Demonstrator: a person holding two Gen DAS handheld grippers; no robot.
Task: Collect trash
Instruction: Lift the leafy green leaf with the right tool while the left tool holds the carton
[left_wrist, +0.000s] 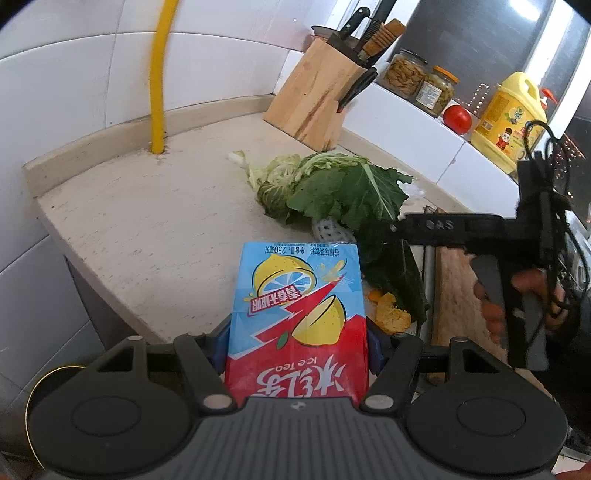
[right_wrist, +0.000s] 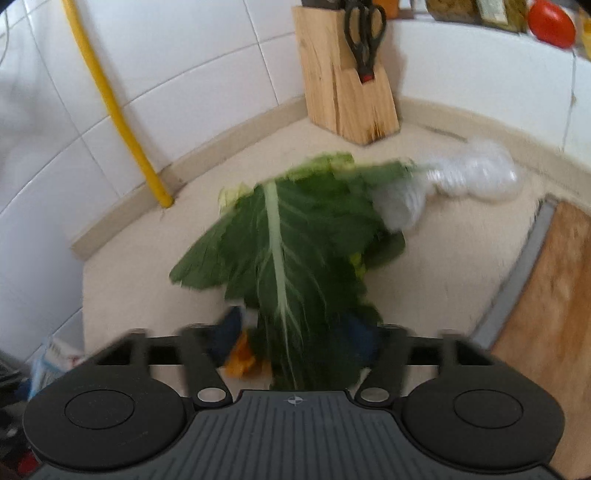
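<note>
On the bench (left_wrist: 140, 236), the left gripper (left_wrist: 297, 341) has its fingers closed on an ice tea carton (left_wrist: 297, 314) whose long axis points away from the camera, the knife block (left_wrist: 317, 99) holds knives and scissors, and the right gripper (right_wrist: 299, 339) has its fingers spread around a leaf (right_wrist: 284, 258) lying lengthwise between them.

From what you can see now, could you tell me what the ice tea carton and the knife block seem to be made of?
Ice tea carton: probably coated paperboard, with a glossy printed face and crisp folded edges. Knife block: unpainted light wood, with visible grain, dark streaks and a matt finish.
</note>
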